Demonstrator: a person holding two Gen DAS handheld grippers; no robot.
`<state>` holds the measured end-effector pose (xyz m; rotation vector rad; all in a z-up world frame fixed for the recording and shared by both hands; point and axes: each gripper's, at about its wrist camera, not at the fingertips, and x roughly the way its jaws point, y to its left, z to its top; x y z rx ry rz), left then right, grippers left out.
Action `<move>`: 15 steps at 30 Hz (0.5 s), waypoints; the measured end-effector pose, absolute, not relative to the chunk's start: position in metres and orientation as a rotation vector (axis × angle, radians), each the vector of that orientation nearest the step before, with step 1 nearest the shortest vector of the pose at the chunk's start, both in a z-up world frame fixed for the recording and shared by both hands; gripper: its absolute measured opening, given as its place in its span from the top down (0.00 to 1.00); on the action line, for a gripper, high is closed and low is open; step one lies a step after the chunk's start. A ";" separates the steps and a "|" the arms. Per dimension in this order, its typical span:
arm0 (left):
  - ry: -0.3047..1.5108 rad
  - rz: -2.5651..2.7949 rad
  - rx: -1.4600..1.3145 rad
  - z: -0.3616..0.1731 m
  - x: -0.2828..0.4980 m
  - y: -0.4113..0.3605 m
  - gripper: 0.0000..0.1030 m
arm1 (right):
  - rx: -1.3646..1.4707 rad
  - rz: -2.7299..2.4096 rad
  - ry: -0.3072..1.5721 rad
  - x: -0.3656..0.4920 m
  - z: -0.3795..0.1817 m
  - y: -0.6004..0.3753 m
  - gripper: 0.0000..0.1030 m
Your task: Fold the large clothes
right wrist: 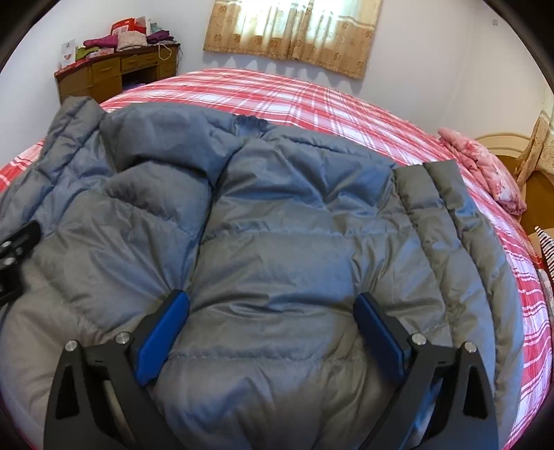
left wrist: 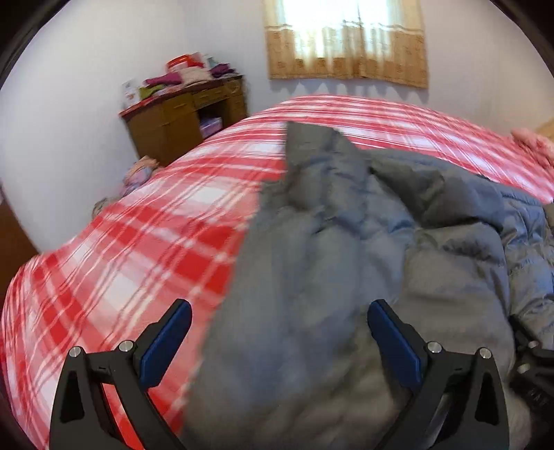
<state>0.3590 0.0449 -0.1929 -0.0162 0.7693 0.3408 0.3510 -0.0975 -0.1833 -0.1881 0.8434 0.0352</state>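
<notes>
Bedroom setup: a big bed [right wrist: 346, 104] with a red and white plaid cover fills most of both views, and everything else sits around that bed. A grey puffer jacket [right wrist: 277, 225] is spread on the near part of the bed, quilted panels facing up, one sleeve folded in over its right side and the left side rumpled, with a bit sticking up toward the far edge of the bed.

The right gripper [right wrist: 271, 311] hangs over the jacket's middle with its blue-padded fingers spread wide, nothing pinched between them. Same story with the left gripper [left wrist: 278, 322]: fingers wide apart over the jacket's left edge, right where grey fabric meets the plaid. That view is pretty blurry though.

Past the bed's far left corner is a wooden desk [right wrist: 104, 74] piled with folded clothes, and a tan curtain [right wrist: 294, 31] hangs on the wall behind the bed. A pink blanket [right wrist: 484, 169] is bunched at the bed's right edge.
</notes>
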 end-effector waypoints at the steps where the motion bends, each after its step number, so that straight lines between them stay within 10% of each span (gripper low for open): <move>1: 0.766 0.367 -0.029 -0.191 0.347 0.054 0.01 | -0.173 0.036 0.822 0.340 -0.176 -0.102 0.08; 15: 0.841 0.259 -0.278 -0.219 0.314 0.079 0.01 | -0.217 0.008 0.792 0.302 -0.199 -0.105 0.00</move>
